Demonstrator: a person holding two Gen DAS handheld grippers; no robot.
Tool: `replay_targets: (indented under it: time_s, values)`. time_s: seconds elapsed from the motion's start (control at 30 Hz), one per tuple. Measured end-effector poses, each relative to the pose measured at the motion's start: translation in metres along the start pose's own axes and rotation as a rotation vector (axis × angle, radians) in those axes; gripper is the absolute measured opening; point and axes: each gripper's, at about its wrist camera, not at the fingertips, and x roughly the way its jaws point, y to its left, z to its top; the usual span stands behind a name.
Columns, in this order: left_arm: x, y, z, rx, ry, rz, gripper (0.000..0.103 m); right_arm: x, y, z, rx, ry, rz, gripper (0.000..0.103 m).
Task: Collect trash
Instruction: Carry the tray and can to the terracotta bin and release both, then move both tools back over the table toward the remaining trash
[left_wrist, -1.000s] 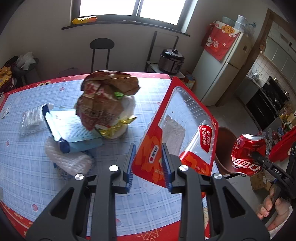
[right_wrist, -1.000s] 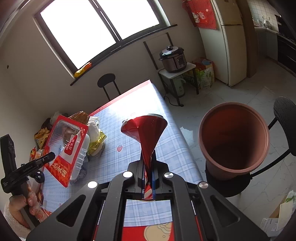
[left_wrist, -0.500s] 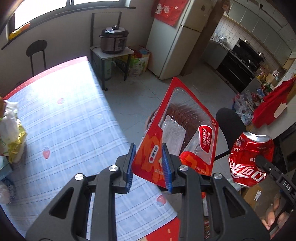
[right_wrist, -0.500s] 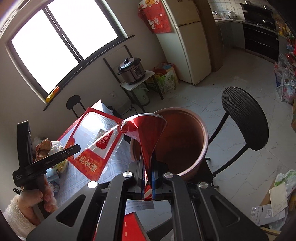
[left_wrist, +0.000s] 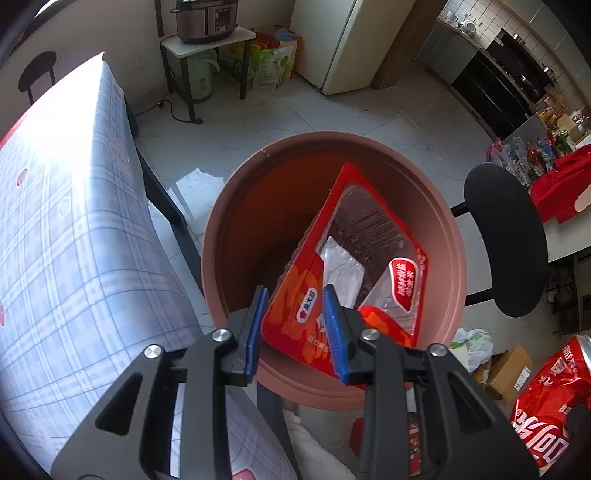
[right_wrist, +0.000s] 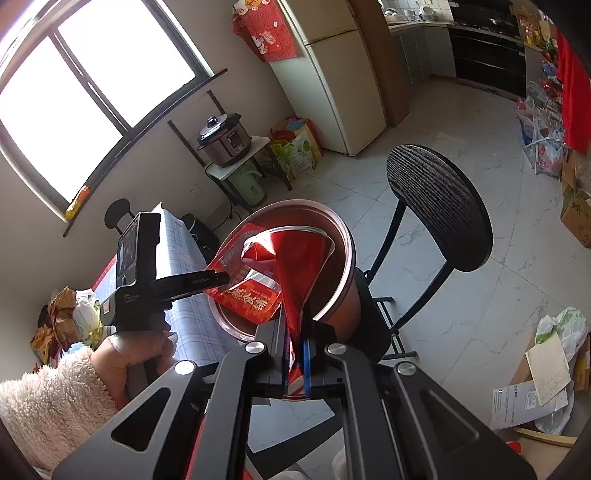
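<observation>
My left gripper is shut on a red and clear food tray package and holds it inside the mouth of the brown round bin. My right gripper is shut on a crushed red cola can, held over the near rim of the same bin. The can also shows at the lower right of the left wrist view. The left gripper and package appear in the right wrist view.
The blue checked table lies to the left of the bin, with a trash pile at its far end. A black round stool stands right of the bin. Boxes and bags lie on the floor.
Both grippers swung from the table to the bin. The package now hangs inside the bin's mouth and the can sits above its rim.
</observation>
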Motion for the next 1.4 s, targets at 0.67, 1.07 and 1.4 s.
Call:
replay_targets:
  time_s: [0.67,1.07,1.4]
  values:
    - [-0.213,0.07,-0.056,-0.057,-0.521,-0.143,0.095,0.023,0.032,0.039,-0.072,-0.031,0.026,0.006]
    - [-0.324,0.161,-0.138,-0.179,-0.725,0.096,0.097,0.105,0.074,0.051,-0.163,0.081,-0.04,0.006]
    - [-0.357,0.233,-0.217,-0.378,-0.686,0.089,0.081,0.137,0.093,0.048,-0.187,0.134,-0.068,0.006]
